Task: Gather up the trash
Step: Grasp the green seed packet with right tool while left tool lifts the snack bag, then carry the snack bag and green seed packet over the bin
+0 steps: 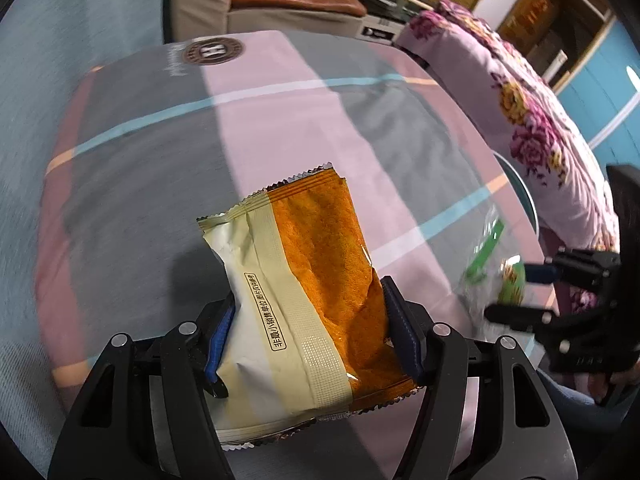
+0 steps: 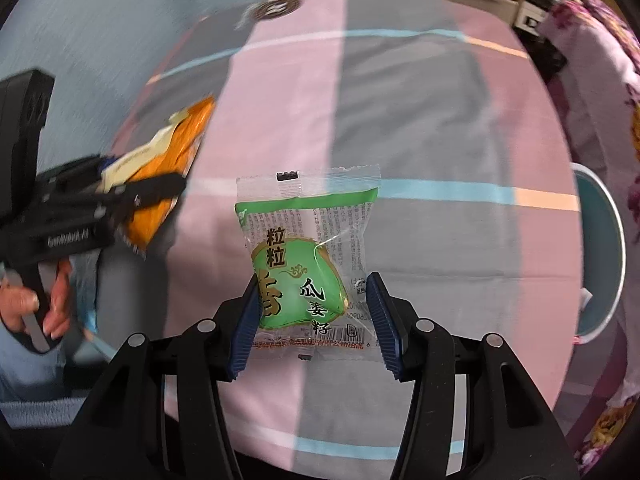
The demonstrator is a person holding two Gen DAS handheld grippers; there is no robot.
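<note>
Left wrist view: left gripper (image 1: 308, 336) clenched on the orange wrapper (image 1: 316, 276), lower centre of frame, held above the checked tabletop (image 1: 280, 120). Right gripper (image 1: 516, 292) blurred at right edge with the green packet (image 1: 500, 264). Right wrist view: a hand (image 2: 36, 304) at lower left held the left gripper; green packet at centre, pinched between the right gripper's blue pads (image 2: 380, 316). Teal bin (image 2: 600, 256) at right edge beside the tabletop.

We look steeply down from each wrist, close over the checked cloth (image 1: 280, 128). Our left view catches the right gripper (image 1: 516, 292) at its right edge; our right view catches the left gripper (image 2: 132, 184) at left. Both share that cloth.
</note>
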